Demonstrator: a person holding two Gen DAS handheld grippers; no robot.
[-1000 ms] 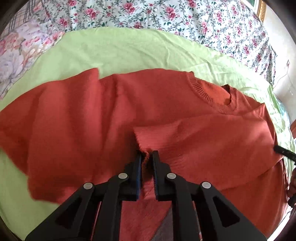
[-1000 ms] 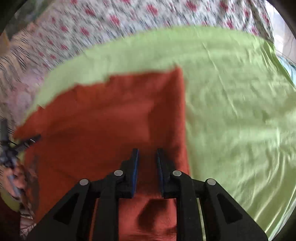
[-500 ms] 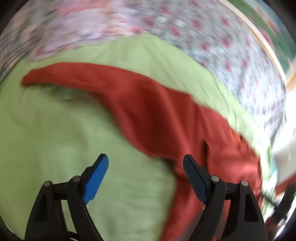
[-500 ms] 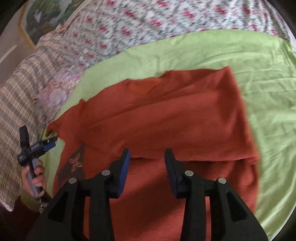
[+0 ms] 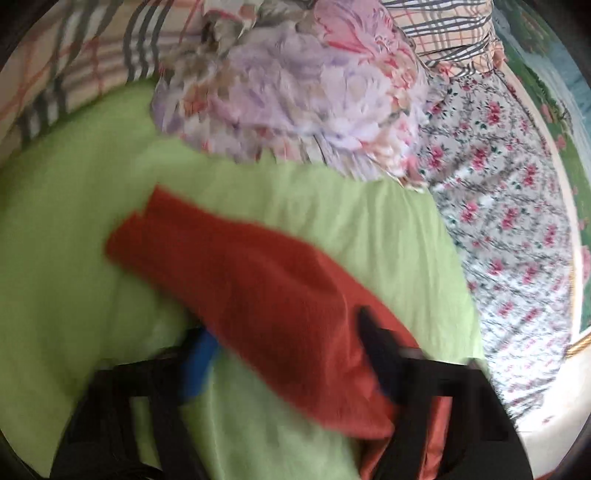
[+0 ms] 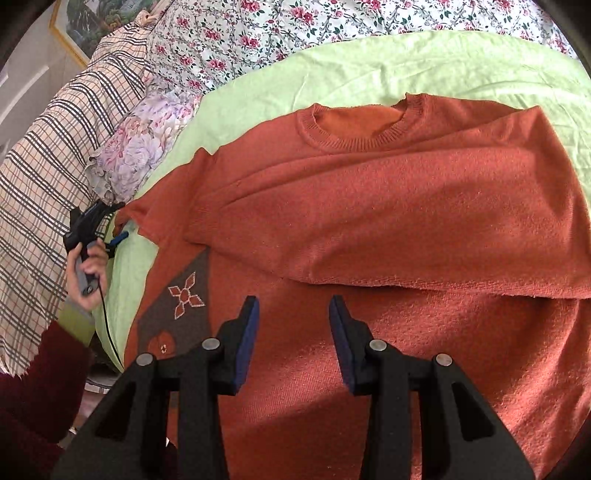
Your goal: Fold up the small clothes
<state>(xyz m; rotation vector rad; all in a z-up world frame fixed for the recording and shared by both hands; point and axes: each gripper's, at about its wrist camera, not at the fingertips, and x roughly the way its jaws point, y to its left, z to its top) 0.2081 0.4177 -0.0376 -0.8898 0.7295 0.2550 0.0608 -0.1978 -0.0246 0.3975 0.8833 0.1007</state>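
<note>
An orange knit sweater lies flat on a light green sheet, neck away from me. Its right sleeve is folded across the chest. A brown patch with a flower motif shows at its left. My right gripper is open and empty just above the sweater's lower body. In the blurred left wrist view, the unfolded left sleeve lies between the jaws of my open left gripper. The left gripper also shows in the right wrist view, at the sleeve's cuff.
A pale floral pillow and a plaid blanket lie at the left of the bed. A flowered bedspread runs behind the green sheet. A framed picture hangs on the wall.
Both grippers let go of the sweater and opened. The right sleeve now lies folded across the chest. My left gripper swung out to the left sleeve's cuff; the right drew back.
</note>
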